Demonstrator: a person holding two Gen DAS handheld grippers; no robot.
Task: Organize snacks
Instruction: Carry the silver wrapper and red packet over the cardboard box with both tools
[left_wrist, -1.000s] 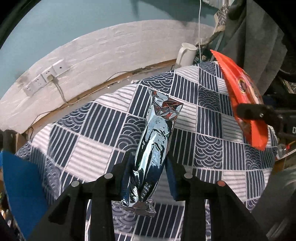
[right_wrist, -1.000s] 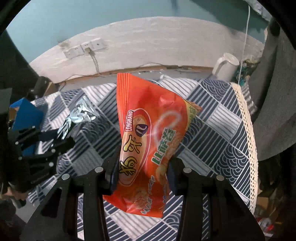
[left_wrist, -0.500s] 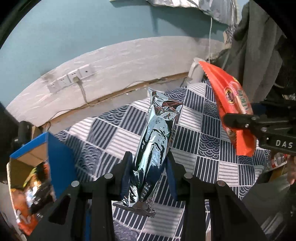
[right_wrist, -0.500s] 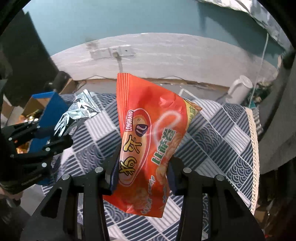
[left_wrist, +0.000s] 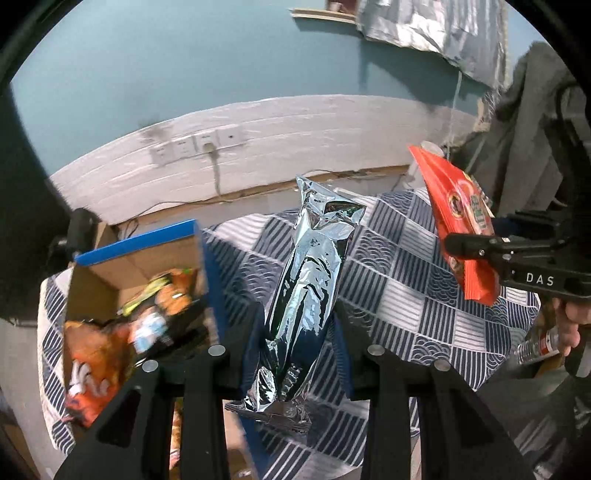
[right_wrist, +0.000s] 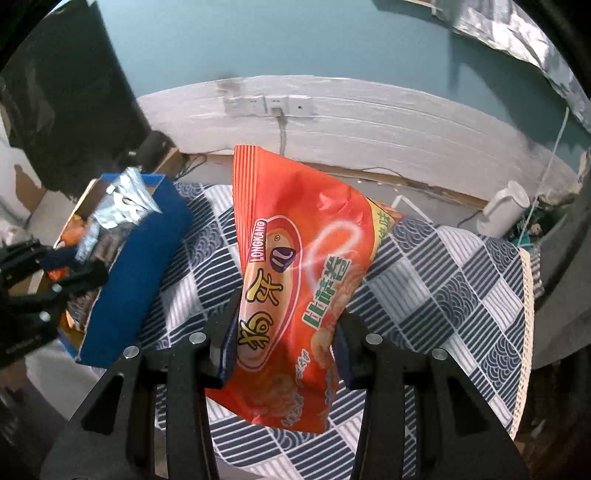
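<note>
Snacks in transit, two items, both held clear of the table.

Item one: silver foil packet (left_wrist: 306, 295), upright between the fingers of your left gripper (left_wrist: 295, 332), jaws closed on its lower half, its crimped bottom edge hanging below them. It hangs just right of the blue-sided cardboard box (left_wrist: 140, 240), which stands open at the table's left edge.

Item two: orange snack bag (right_wrist: 295, 280), pinched at its lower half by your right gripper (right_wrist: 284, 332), jaws closed on it, top corner leaning left. It hangs over the middle of the checked tablecloth (right_wrist: 443, 288), well apart from the box.

Step in hand, as judged: carrying both packets toward the box for stowing. Neither is released yet.

Next move calls for: bringing the foil packet over the box opening before you let the left jaws part; it is long, so tilt it or it may catch on the blue wall. The orange bag should follow, approaching from the right so the two grippers do not meet.

View notes. Left wrist camera: shows the box interior, already holding several packets (left_wrist: 110, 332), blurred; also your right gripper from the side. Right wrist camera: shows only the box's outer blue wall, the contents barely seen, but gives the white mug (right_wrist: 502, 210) at the table's far right and the bag's printed face.
</note>
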